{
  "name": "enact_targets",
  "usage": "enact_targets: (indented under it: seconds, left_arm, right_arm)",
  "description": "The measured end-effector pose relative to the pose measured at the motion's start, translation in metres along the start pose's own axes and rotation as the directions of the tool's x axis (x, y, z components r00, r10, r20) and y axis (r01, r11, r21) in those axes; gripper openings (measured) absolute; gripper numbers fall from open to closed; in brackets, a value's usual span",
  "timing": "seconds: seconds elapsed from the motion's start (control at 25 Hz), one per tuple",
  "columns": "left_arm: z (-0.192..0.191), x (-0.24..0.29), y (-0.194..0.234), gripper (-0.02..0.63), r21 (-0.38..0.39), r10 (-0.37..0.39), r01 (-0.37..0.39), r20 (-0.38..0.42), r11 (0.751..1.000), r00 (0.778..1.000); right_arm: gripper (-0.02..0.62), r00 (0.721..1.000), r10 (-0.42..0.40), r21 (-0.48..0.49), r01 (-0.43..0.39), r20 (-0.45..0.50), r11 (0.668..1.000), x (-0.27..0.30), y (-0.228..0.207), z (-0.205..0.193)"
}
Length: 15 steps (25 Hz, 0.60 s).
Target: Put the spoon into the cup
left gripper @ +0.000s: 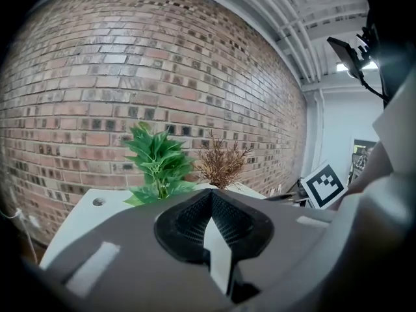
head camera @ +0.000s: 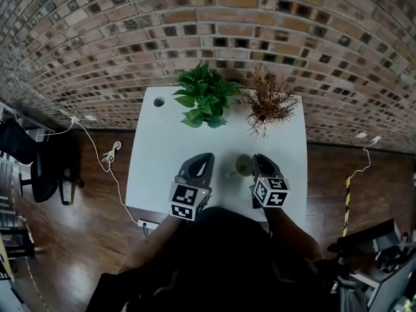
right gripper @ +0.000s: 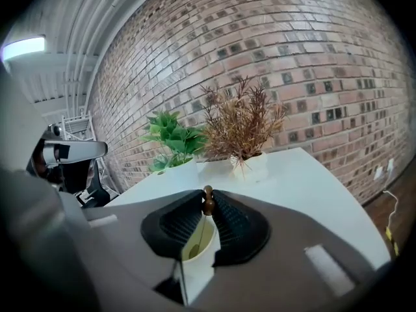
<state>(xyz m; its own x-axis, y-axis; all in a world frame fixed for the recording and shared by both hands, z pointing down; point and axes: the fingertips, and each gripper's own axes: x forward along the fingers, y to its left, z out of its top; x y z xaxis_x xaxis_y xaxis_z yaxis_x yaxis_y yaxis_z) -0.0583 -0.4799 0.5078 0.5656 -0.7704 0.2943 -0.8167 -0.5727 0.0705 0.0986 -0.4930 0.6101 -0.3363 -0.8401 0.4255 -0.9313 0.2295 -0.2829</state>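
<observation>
My right gripper [right gripper: 208, 196] is shut on the brown knob at the top of a thin spoon [right gripper: 208, 206]. The spoon hangs straight down into a pale cup [right gripper: 194, 273] that stands under the jaws, and its bowl rests inside the cup. In the head view the cup [head camera: 244, 166] stands on the white table [head camera: 162, 161], between the two grippers and just left of the right gripper [head camera: 258, 159]. The left gripper [head camera: 207, 157] hovers to the cup's left. Its tips [left gripper: 212, 194] meet with nothing between them.
A green potted plant [head camera: 205, 96] and a dry brown plant [head camera: 266, 103] stand along the table's far edge by the brick wall. A cable hole [head camera: 158, 101] is at the far left corner. A black chair [head camera: 32, 168] and a cable [head camera: 110, 155] are on the floor to the left.
</observation>
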Motion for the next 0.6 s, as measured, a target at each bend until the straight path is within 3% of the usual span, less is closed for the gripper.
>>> enact_targets:
  seconds: [0.24, 0.44, 0.6]
  left_arm:
    - [-0.004, 0.001, -0.003, -0.006, 0.003, -0.018, 0.018, -0.017, 1.000, 1.000]
    - [-0.005, -0.001, -0.004, -0.006, -0.043, -0.052, 0.051, -0.018, 0.998, 0.998]
    - [-0.004, -0.003, -0.005, -0.006, -0.026, -0.060, 0.060, -0.013, 0.998, 0.998]
  right_arm:
    - [0.057, 1.000, -0.018, 0.031, 0.018, -0.005, 0.999, 0.003, -0.003, -0.005]
    - [0.060, 0.999, -0.039, 0.027, 0.039, -0.005, 0.999, 0.004, -0.002, -0.010]
    - [0.066, 0.998, -0.049, 0.012, 0.049, -0.033, 0.999, 0.004, -0.004, -0.013]
